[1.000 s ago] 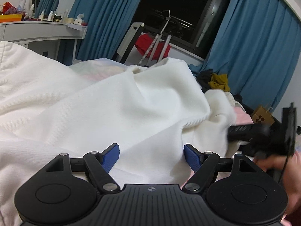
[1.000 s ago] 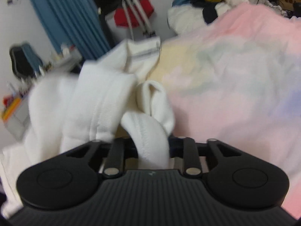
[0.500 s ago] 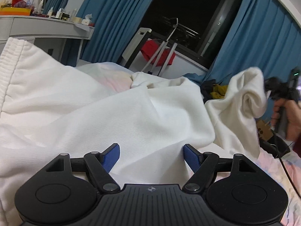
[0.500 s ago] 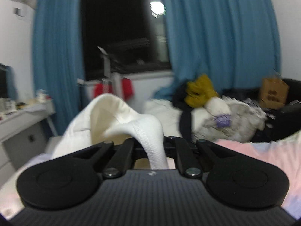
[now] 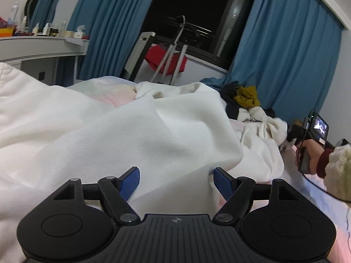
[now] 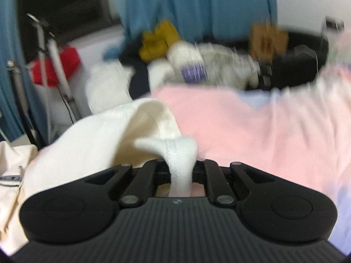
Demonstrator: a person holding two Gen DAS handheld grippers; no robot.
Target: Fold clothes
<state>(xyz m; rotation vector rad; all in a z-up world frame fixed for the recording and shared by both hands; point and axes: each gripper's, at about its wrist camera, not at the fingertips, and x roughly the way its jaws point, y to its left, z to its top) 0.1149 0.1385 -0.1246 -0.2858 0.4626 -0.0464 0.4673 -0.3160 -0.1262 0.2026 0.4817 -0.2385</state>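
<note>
A large white garment (image 5: 131, 131) lies rumpled across the bed and fills the left wrist view. My left gripper (image 5: 175, 175) hovers low over it, open, its blue pads (image 5: 129, 179) wide apart with cloth lying beneath them. At the far right of that view a person's hand (image 5: 311, 155) holds my right gripper (image 5: 287, 135) against a bunched end of the garment. In the blurred right wrist view, my right gripper (image 6: 181, 164) pinches a white ribbed hem (image 6: 179, 153) between its fingers; its jaws are opening slightly, the hem still between them.
A pastel pink bedspread (image 6: 241, 120) spreads under the garment. A pile of dark, mustard and white clothes (image 5: 245, 96) sits at the far bed edge by blue curtains (image 5: 285, 54). A rack with red cloth (image 5: 164, 59) and a dresser (image 5: 33, 46) stand beyond.
My right gripper swung right and down with the white hem, from raised in front of the curtains to low over the pink bedspread. The left gripper stayed open and shifted a little.
</note>
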